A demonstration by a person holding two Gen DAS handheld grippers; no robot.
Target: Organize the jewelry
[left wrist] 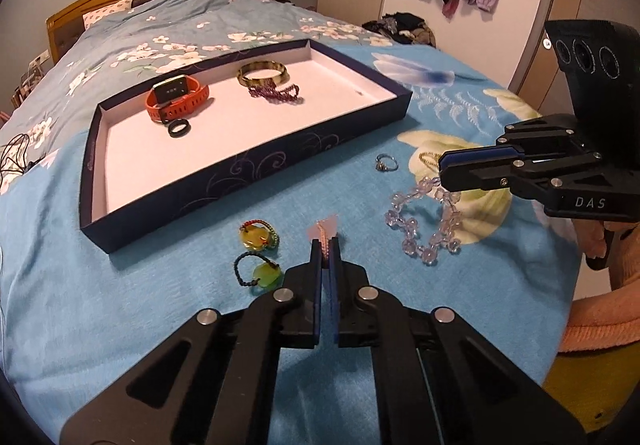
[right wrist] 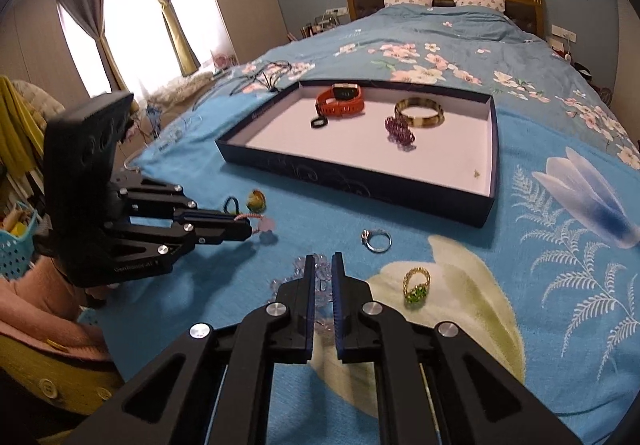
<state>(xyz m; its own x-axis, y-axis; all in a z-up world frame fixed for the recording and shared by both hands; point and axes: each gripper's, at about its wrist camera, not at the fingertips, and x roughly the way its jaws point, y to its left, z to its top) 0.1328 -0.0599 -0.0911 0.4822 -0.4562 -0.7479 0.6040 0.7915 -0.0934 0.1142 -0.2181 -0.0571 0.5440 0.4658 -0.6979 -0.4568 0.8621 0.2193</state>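
Note:
My left gripper (left wrist: 326,245) sits low over the blue bedspread, shut on a pink beaded chain (left wrist: 325,231) whose pink end pokes out past the tips. From the right wrist view the same left gripper (right wrist: 248,227) holds the pink chain (right wrist: 267,225). My right gripper (right wrist: 322,259) is shut on a clear crystal bead bracelet (right wrist: 318,279); the bracelet (left wrist: 424,233) hangs below the right gripper (left wrist: 442,169). A dark blue tray (left wrist: 240,173) with a white floor holds an orange watch (left wrist: 176,101), a black ring (left wrist: 178,129), a mottled bangle (left wrist: 262,73) and purple beads (left wrist: 276,93).
Loose on the bedspread lie a silver ring (right wrist: 376,240), a gold ring with green stones (right wrist: 416,287), a yellow pendant (left wrist: 256,237) and a green pendant (left wrist: 266,277) on cords. A person's pink sleeve (right wrist: 44,305) is at the bed's near edge. Dark cords (right wrist: 264,75) lie beyond the tray (right wrist: 360,181).

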